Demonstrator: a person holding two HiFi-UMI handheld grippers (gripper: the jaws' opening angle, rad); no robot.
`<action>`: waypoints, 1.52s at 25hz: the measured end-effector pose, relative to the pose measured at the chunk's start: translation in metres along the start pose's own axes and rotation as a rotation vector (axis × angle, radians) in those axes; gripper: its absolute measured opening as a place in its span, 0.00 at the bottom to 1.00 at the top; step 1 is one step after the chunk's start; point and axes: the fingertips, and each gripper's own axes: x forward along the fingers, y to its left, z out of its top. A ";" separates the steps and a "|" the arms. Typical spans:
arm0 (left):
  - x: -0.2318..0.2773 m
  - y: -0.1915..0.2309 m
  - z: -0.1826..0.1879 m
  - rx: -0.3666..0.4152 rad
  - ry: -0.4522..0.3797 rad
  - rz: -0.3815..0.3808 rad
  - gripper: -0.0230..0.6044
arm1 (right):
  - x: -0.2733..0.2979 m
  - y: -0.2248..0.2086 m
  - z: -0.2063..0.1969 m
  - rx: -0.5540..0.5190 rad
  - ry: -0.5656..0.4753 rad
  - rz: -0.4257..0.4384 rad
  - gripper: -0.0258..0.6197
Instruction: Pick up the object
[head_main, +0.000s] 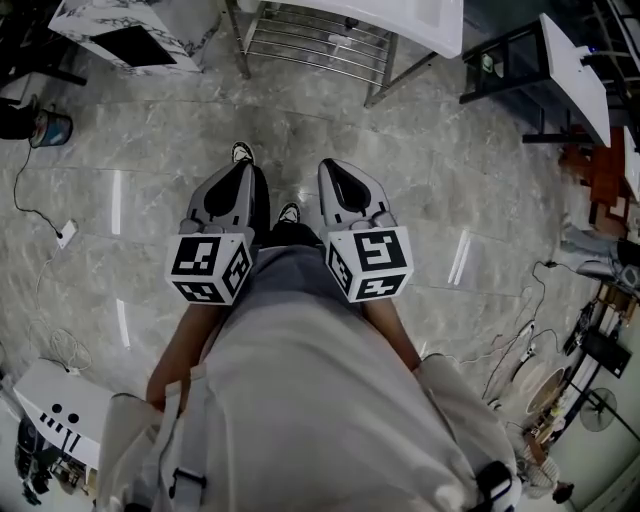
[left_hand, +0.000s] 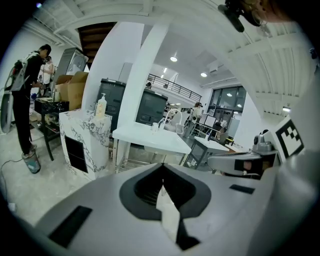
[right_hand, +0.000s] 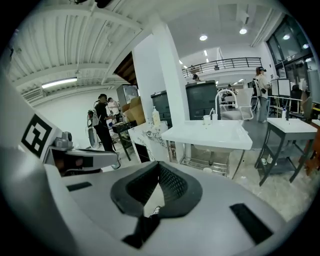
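Note:
No object to pick up stands out in any view. I hold both grippers side by side at waist height, pointing forward over the grey marble floor (head_main: 130, 180). The left gripper (head_main: 243, 168) is shut, its dark pads meeting at the tip (left_hand: 162, 169) with nothing between them. The right gripper (head_main: 333, 168) is shut too, and its ribbed pads (right_hand: 172, 185) close on nothing. Each gripper's marker cube (head_main: 208, 268) sits just in front of my body. The right gripper shows sideways in the left gripper view (left_hand: 240, 162).
A white sink table (right_hand: 210, 132) on a metal frame (head_main: 320, 45) stands straight ahead. A marble-patterned cabinet (left_hand: 82, 135) is to its left, a black side table (right_hand: 290, 132) to its right. A person (left_hand: 25, 95) stands far left. Cables and a power strip (head_main: 65, 235) lie on the floor.

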 end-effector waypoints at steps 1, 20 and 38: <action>0.004 0.003 0.003 -0.007 -0.004 -0.003 0.04 | 0.005 -0.001 0.003 -0.005 0.003 -0.001 0.06; 0.082 0.077 0.075 -0.028 -0.012 -0.022 0.04 | 0.116 0.001 0.064 -0.044 0.064 0.071 0.06; 0.134 0.166 0.145 -0.030 -0.025 -0.100 0.04 | 0.219 0.022 0.129 -0.067 0.073 0.031 0.06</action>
